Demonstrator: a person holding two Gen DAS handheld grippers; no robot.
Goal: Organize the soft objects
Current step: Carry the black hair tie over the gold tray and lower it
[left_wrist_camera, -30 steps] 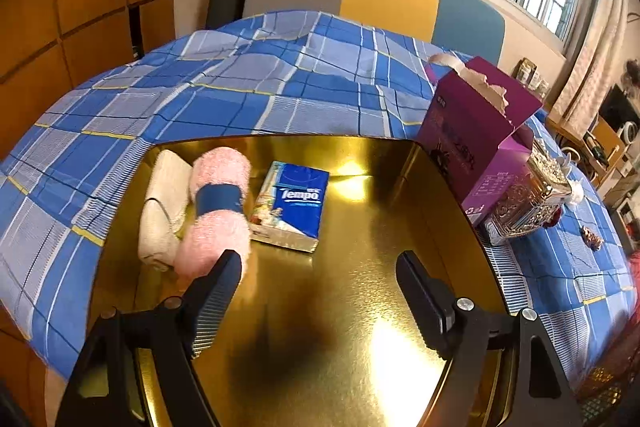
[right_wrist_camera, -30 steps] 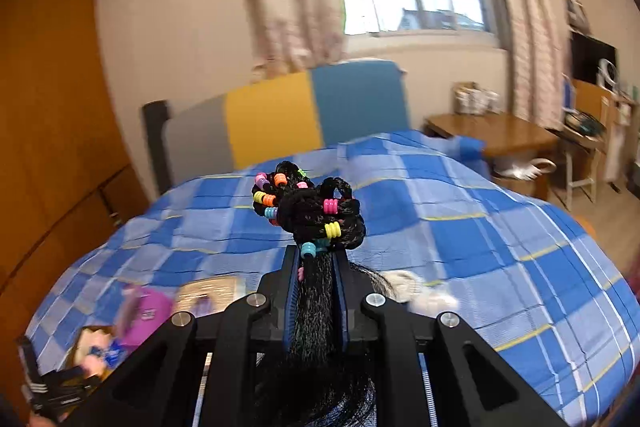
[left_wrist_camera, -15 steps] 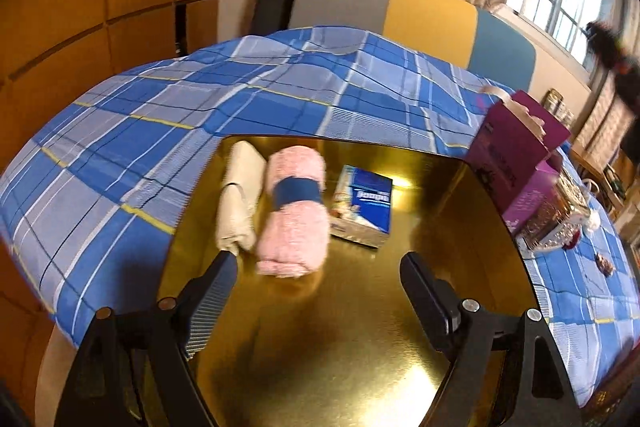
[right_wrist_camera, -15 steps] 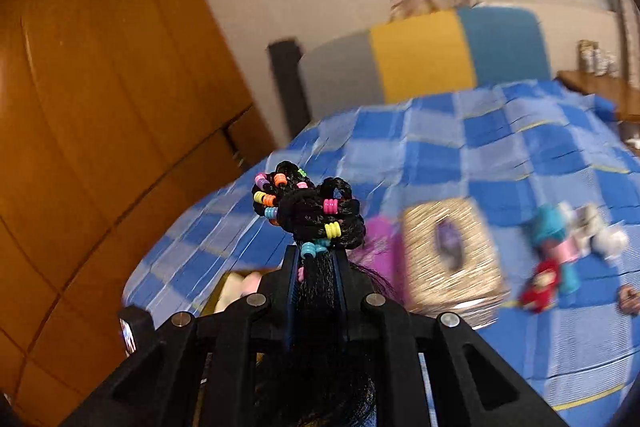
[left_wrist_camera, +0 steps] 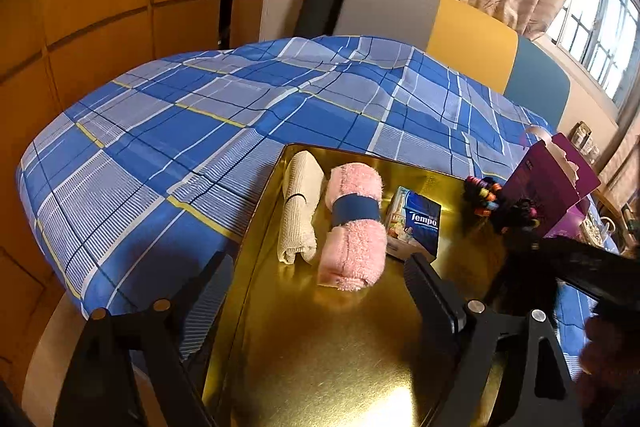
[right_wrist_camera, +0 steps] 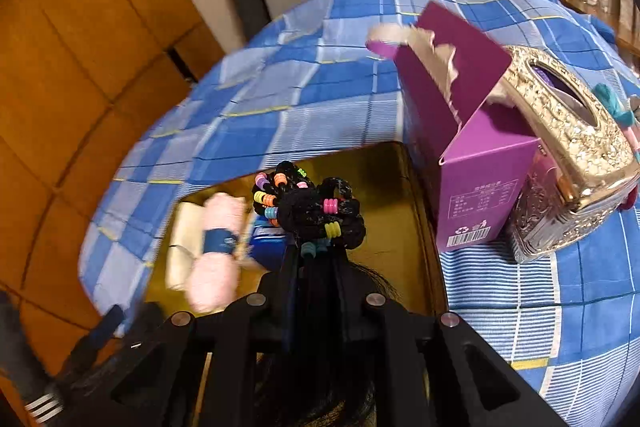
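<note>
Hairpiece (right_wrist_camera: pixel 308 211) tail hidden behind jaws

Bed (left_wrist_camera: pixel 208 115) covered by blue plaid sheet, surface creased toward the headboard. Resting directly on it: one gold tray (left_wrist_camera: pixel 320 355) at the near edge; one open purple carton (right_wrist_camera: pixel 476 163) just beside the tray's right side; one ornate gold tissue box (right_wrist_camera: pixel 568 163) touching the carton's far side.
</note>
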